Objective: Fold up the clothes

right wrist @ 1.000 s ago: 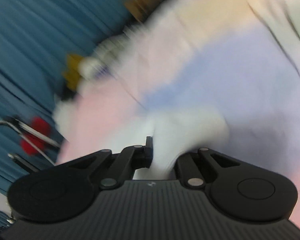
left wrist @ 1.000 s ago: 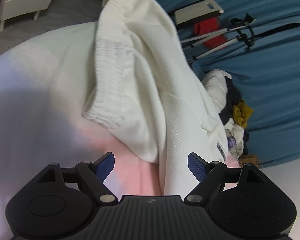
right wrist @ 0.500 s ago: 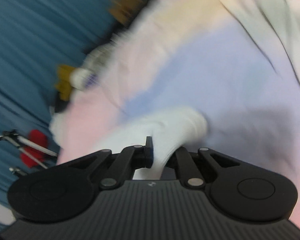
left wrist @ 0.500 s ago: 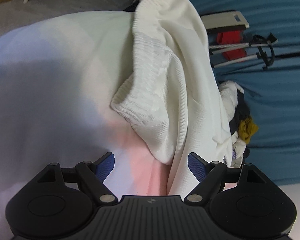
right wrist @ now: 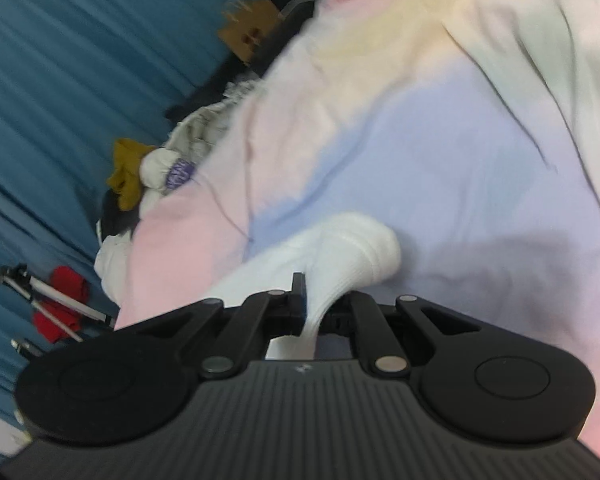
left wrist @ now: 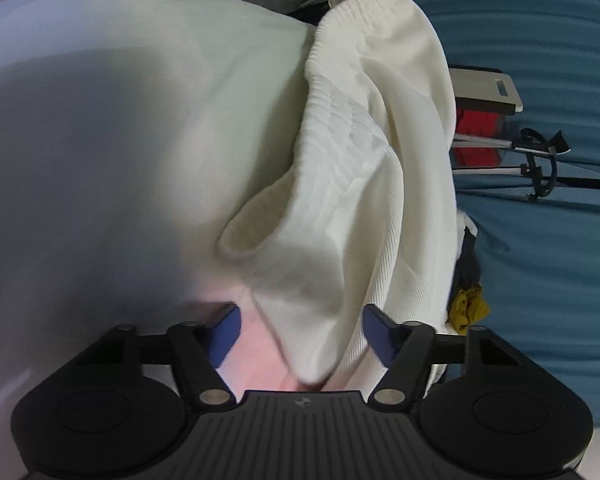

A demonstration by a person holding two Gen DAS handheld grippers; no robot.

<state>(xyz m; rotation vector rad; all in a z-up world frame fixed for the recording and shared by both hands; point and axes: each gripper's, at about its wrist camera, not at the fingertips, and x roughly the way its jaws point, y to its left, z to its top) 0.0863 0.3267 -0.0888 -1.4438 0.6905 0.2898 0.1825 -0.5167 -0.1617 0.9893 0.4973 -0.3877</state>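
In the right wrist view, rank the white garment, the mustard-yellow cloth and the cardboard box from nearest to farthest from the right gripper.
1. White garment: pinched between the fingers of the right gripper, bunching just ahead of it.
2. Mustard-yellow cloth: up and to the left, in the clothes pile at the edge of the pastel sheet.
3. Cardboard box: farthest, near the top, against the blue curtain.

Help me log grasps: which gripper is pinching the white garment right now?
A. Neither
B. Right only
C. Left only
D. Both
B: the right gripper has its jaws shut on the white garment, while the left gripper stands open with the cloth lying loose between its blue pads.
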